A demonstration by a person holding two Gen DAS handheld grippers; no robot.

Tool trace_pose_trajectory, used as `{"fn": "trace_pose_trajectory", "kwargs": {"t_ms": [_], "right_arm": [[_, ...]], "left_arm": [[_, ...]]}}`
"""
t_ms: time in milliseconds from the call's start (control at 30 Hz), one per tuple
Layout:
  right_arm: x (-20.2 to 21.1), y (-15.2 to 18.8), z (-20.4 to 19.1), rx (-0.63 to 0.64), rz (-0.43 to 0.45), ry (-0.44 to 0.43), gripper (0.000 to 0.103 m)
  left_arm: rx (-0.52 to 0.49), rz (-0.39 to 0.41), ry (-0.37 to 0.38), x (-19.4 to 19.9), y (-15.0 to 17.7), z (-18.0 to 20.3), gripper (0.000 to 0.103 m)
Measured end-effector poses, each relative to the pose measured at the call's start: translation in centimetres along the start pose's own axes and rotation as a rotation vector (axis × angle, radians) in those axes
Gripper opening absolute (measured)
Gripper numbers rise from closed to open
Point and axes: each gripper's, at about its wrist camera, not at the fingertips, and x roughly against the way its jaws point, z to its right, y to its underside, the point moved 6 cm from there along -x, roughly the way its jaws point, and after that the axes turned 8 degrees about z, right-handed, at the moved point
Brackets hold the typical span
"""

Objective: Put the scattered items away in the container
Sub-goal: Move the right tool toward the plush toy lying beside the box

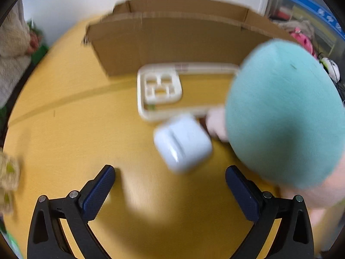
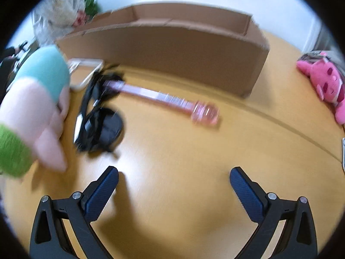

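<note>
My left gripper (image 1: 170, 179) was spread wide, nothing in it, above the table (image 1: 64, 142). Earbud case (image 1: 182, 142) lay just ahead, touching the near edge of the phone case (image 1: 160, 90); teal plush (image 1: 282, 112) at right. Box (image 1: 172, 43) stood at the far side. My right gripper (image 2: 174, 181) was also spread and empty. Sunglasses (image 2: 99, 116) lay far left, pink brush (image 2: 163, 99) beyond them, near the box; pink plush (image 2: 325, 86) far right.
</note>
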Motion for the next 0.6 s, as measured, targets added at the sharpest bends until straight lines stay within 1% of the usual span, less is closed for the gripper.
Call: {"fn": "trace_pose_trajectory", "kwargs": {"t_ms": [33, 67, 100, 167, 200, 267, 300, 333, 400, 433, 467, 533, 600], "right_arm": [[0.6, 0.2, -0.1, -0.045, -0.021, -0.024, 0.103], [1.5, 0.1, -0.2, -0.086, -0.031, -0.032, 0.103], [2.5, -0.3, -0.4, -0.107, -0.023, -0.022, 0.103], [4.8, -1.7, -1.0, -0.11, 0.014, 0.002, 0.103], [5.8, -2.5, -1.3, -0.109, 0.026, 0.002, 0.103], [7.5, -3.8, -2.4, -0.11, 0.034, -0.026, 0.103], [8.2, -4.5, -3.1, -0.113, 0.032, -0.055, 0.103], [8.8, -5.1, -3.9, -0.116, 0.03, -0.09, 0.103], [10.1, -6.1, -5.4, -0.114, 0.035, -0.128, 0.103], [10.7, -6.5, -6.4, -0.098, 0.04, -0.139, 0.103], [11.3, -7.0, -7.3, -0.076, 0.046, -0.144, 0.103], [12.4, -7.8, -8.7, -0.027, 0.05, -0.152, 0.103], [13.0, -8.3, -9.6, 0.004, 0.047, -0.169, 0.103]], "left_arm": [[0.016, -0.027, 0.008, 0.8, 0.5, 0.3, 0.103], [0.037, -0.033, -0.002, 2.1, 0.7, 0.6, 0.103], [0.062, -0.024, -0.016, 3.5, 0.7, 0.8, 0.103], [0.156, 0.015, -0.039, 7.1, 0.0, 0.8, 0.103], [0.21, 0.033, -0.055, 8.5, -0.5, 0.5, 0.103], [0.353, 0.07, -0.105, 11.8, -1.7, -0.4, 0.103], [0.405, 0.084, -0.129, 13.2, -2.2, -0.7, 0.103], [0.431, 0.093, -0.146, 14.4, -2.7, -0.8, 0.103], [0.436, 0.073, -0.159, 16.1, -3.9, 0.1, 0.103], [0.435, 0.046, -0.149, 16.6, -4.8, 0.7, 0.103], [0.435, 0.032, -0.141, 17.3, -4.7, 0.8, 0.103], [0.429, 0.048, -0.137, 18.9, -4.3, 1.2, 0.103], [0.42, 0.084, -0.127, 20.3, -5.6, 2.0, 0.103]]}}
